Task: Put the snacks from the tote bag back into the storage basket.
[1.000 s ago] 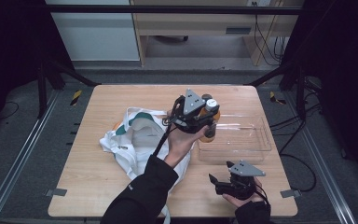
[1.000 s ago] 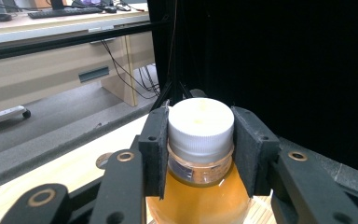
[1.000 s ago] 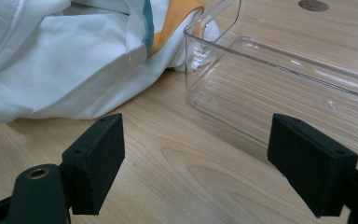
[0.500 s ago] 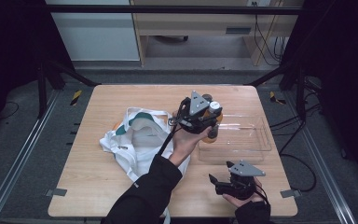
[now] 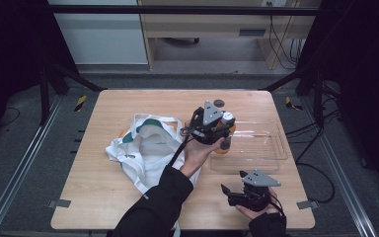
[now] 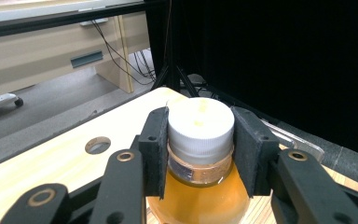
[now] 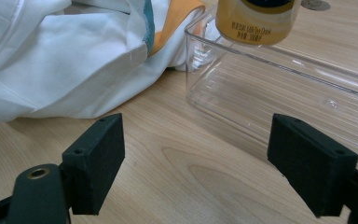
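Left tool (image 5: 225, 129) with bottle (image 6: 200, 158) has sunk toward the clear tray (image 5: 271, 148). Its pads clamp the white cap (image 6: 200, 126). Right tool (image 7: 214, 163): jaws wide, holding nothing, low over the counter (image 7: 177, 182).

free: table (image 5: 128, 207) front-left | blocked: bag (image 5: 148, 148) – tray (image 5: 271, 148) wall

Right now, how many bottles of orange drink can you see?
1. The bottle hangs by its white cap in the left tool, above the near-left end of the clear tray. The white bag beside it could hide more.
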Available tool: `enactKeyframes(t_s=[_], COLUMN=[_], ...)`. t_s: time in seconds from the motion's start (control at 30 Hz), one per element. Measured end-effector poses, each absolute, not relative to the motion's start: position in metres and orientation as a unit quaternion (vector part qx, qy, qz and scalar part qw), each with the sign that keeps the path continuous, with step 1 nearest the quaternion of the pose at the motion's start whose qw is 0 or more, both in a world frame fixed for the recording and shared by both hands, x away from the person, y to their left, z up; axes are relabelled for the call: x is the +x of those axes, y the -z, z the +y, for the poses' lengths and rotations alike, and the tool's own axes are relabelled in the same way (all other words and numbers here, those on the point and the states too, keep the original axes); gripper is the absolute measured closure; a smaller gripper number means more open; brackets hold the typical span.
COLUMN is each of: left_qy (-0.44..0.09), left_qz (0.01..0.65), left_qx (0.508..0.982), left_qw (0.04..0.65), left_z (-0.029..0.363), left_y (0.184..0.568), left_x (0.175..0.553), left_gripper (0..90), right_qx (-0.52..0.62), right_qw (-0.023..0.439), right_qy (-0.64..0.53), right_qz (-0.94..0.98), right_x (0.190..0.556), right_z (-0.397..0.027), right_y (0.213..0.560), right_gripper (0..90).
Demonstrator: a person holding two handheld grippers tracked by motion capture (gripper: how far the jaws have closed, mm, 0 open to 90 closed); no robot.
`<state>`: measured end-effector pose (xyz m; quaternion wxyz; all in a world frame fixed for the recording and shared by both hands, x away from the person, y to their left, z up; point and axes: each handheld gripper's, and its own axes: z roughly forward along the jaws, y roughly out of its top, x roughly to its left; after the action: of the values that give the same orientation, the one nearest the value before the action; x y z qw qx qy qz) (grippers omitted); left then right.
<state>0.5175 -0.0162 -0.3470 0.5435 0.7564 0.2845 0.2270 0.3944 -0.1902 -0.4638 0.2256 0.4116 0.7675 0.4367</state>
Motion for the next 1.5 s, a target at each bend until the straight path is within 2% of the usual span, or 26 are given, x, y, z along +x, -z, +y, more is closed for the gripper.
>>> enactKeyframes(t_s=[0.6,1.5], left_qy=[-0.22,-0.206], left_qz=[0.27,0.287], left_qx=[0.767,0.782], left_qw=[0.538,0.514], left_z=[-0.013,-0.013], left_y=[0.371,0.395], left_x=[0.519,0.51], left_gripper=[59.0,58.9], right_qx=[0.411,0.41], right_qw=[0.225,0.228], right_qy=[-0.435,-0.433], right_qz=[0.769,0.77], right_x=[0.394,0.395], right_z=[-0.19,-0.19], right_y=[0.464,0.464], right_gripper=[19.2,19.2])
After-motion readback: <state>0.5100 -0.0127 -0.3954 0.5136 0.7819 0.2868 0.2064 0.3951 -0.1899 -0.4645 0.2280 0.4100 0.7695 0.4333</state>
